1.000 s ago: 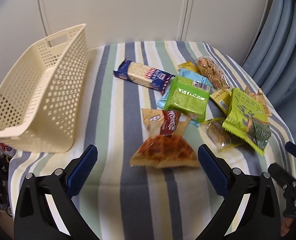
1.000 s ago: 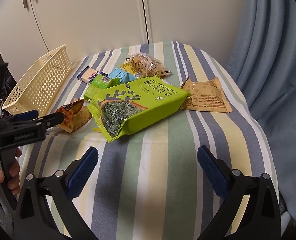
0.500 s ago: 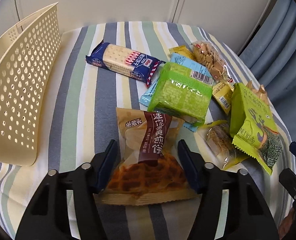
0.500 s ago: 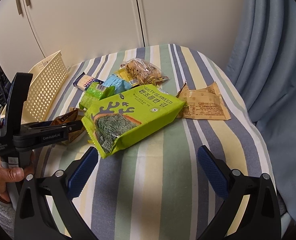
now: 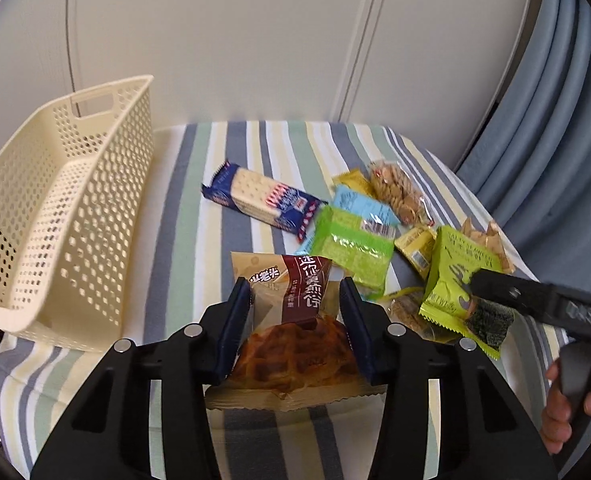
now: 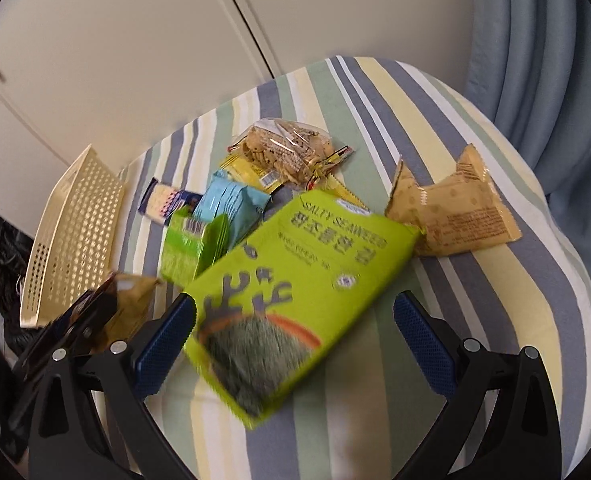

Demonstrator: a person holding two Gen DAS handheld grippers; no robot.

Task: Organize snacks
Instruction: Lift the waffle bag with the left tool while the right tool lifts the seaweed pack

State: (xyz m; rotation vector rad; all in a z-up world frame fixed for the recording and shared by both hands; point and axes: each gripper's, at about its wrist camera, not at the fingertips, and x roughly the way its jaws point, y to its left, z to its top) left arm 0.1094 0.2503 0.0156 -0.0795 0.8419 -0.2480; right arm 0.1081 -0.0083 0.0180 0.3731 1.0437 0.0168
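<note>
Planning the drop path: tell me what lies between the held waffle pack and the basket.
Nothing: in the left wrist view only bare striped cloth separates the waffle pack, in the left gripper, from the basket.

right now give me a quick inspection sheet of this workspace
surface: striped tablecloth, rumpled at the edges
job's things: cream basket empty at left; waffle pack in the left gripper; seaweed bag between the right gripper's fingers
clutter: cracker pack, green pouch, blue pouch, clear biscuit bag, tan wrapper, loosely piled
grippers: left gripper shut on waffle pack; right gripper open
cables: nothing seen
surroundings: white cabinet doors, blue curtain
</note>
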